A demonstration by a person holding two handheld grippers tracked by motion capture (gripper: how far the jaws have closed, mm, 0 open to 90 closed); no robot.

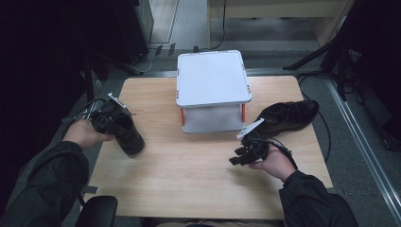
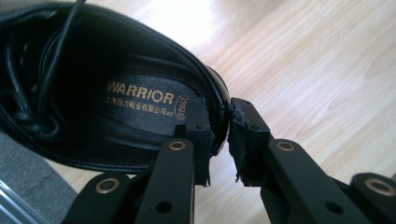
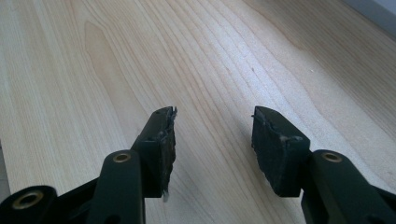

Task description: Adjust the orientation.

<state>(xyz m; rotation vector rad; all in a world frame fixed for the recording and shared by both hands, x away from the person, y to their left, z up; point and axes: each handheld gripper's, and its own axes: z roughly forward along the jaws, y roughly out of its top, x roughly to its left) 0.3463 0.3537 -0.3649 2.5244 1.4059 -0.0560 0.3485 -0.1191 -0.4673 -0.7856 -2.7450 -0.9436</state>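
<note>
A black leather shoe [image 1: 131,138] hangs at the table's left edge, toe towards me, with my left gripper [image 1: 115,126] shut on its heel. In the left gripper view one pad sits inside the shoe [image 2: 116,70] and the other outside, with the left gripper [image 2: 219,114] pinching the heel rim; the gold insole print reads WARRIOR. A second black shoe [image 1: 289,116] lies on its sole at the right, beside the rack. My right gripper [image 1: 235,159] hovers low over the wood in front of that shoe, pointing left. In its own view the right gripper [image 3: 214,116] is open with only bare tabletop between the pads.
A white two-level rack [image 1: 213,78] with orange posts stands at the back middle of the wooden table [image 1: 189,182]. A black seat [image 1: 97,211] pokes in at the near left corner. Cables and dark stand legs [image 1: 326,52] lie on the floor beyond the table.
</note>
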